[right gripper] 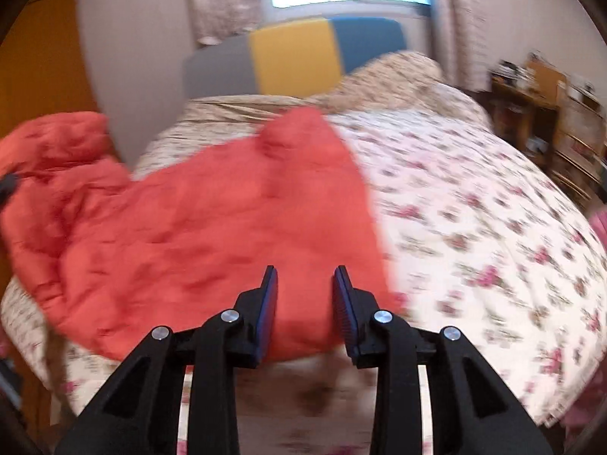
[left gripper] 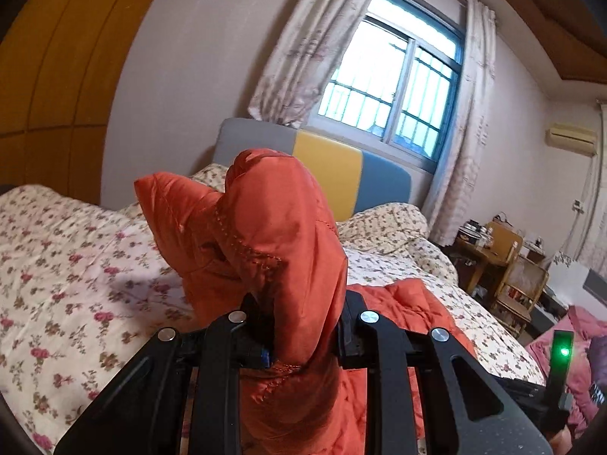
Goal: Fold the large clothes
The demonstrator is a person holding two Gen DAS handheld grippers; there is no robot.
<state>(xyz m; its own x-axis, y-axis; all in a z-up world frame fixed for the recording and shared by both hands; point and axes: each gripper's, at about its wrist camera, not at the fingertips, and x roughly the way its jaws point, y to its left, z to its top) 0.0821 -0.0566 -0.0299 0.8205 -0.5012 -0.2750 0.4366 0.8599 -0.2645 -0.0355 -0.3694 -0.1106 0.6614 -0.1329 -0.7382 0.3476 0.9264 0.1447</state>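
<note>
- Left gripper (left gripper: 303, 335): its black fingers are drawn close and pinch a bunched fold of the orange padded jacket (left gripper: 265, 235); the fabric rises between the jaws in a puffy peak, held up off the floral quilt (left gripper: 76, 265); a line of stitching runs across the raised part; more of the jacket trails down below the jaws and out of view.
- Right gripper (right gripper: 305, 303): the jaws stand apart with a plain gap between the blue pads (right gripper: 270, 303); nothing is pinched; orange cloth shows through the gap, but whether the pads touch it I cannot tell, as this view is blurred.
- In the right wrist view the jacket lies spread over the left part of the bed, its near hem by the bed's front edge, one end lifted at the far left.
- Behind the bed stand a grey, yellow and blue headboard (left gripper: 330, 167), a barred window (left gripper: 398, 83) with pale curtains (left gripper: 303, 38), and cluttered wooden shelves (left gripper: 504, 265) at right.
</note>
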